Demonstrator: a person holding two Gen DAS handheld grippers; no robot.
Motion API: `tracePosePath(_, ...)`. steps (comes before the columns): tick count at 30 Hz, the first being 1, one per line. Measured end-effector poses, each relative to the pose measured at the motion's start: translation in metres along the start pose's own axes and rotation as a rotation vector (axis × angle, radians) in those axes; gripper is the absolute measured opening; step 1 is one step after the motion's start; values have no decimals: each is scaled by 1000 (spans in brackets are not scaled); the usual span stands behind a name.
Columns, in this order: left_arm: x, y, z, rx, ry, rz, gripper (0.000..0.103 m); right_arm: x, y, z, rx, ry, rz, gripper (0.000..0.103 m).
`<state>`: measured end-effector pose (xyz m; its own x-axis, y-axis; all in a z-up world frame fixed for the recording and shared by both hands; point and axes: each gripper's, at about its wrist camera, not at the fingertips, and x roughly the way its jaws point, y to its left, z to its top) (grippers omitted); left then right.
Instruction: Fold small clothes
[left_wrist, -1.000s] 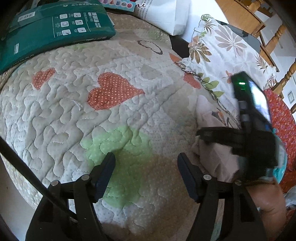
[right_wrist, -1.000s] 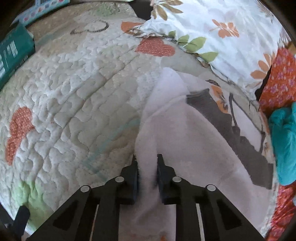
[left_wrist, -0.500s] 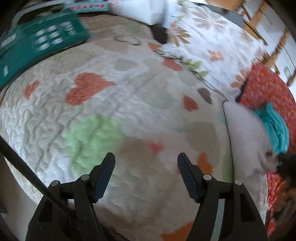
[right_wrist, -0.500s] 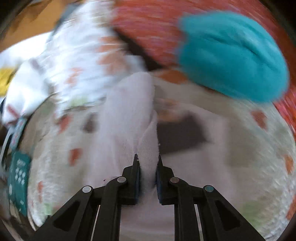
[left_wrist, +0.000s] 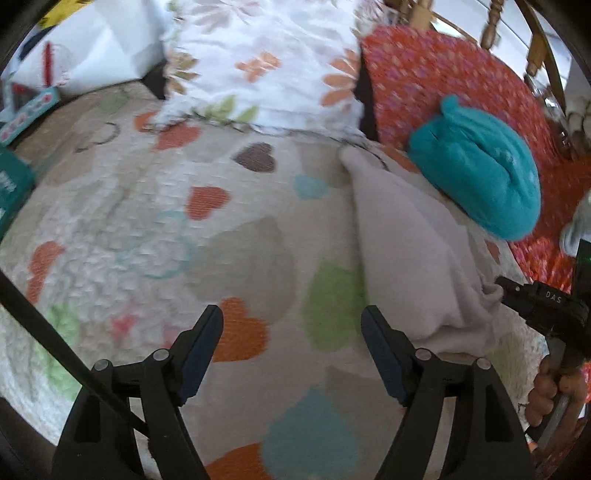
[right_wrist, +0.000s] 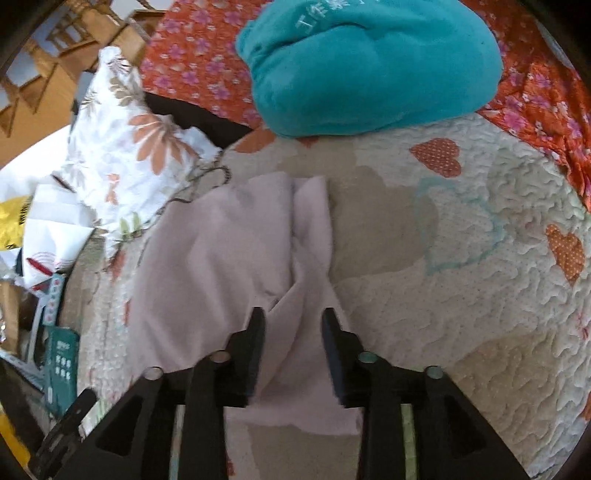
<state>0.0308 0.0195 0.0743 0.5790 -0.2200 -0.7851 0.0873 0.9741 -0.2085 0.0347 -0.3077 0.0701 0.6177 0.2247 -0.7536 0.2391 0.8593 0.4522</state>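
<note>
A pale pink garment lies folded on the heart-patterned quilt; it also shows in the left wrist view. My right gripper is open just above its near edge, jaws apart over a fold. In the left wrist view the right gripper's body is at the garment's right edge. My left gripper is open and empty over bare quilt, left of the garment. A folded teal garment rests beyond the pink one, also in the left wrist view.
A white floral pillow and an orange floral cushion lie at the bed's far side. A green box sits at the left. Wooden chairs stand beyond the bed.
My right gripper carried the pink garment toward the teal one, laid it down and opened. My left gripper swung right over the quilt and stayed open.
</note>
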Motion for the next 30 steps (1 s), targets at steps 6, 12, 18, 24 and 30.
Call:
tracePosePath(6,12,-27,-1,19,19,-19,76,6,-1,-11,38,19,62,52)
tracePosePath(12,16,-23,-3,20,29,0,76,-17,-2,-10,80,-63,121,62)
tracePosePath(18,21,-6,-2,-72,53,0,76,26,31,2,-81,18,-2,41)
tracePosePath(24,13,-13,8,-27,24,23,76,22,12,-7,-75,89,25,9)
tracePosePath(30,47,-34,21,-22,86,-33,77,6,-22,-28,-28,136,-64,3)
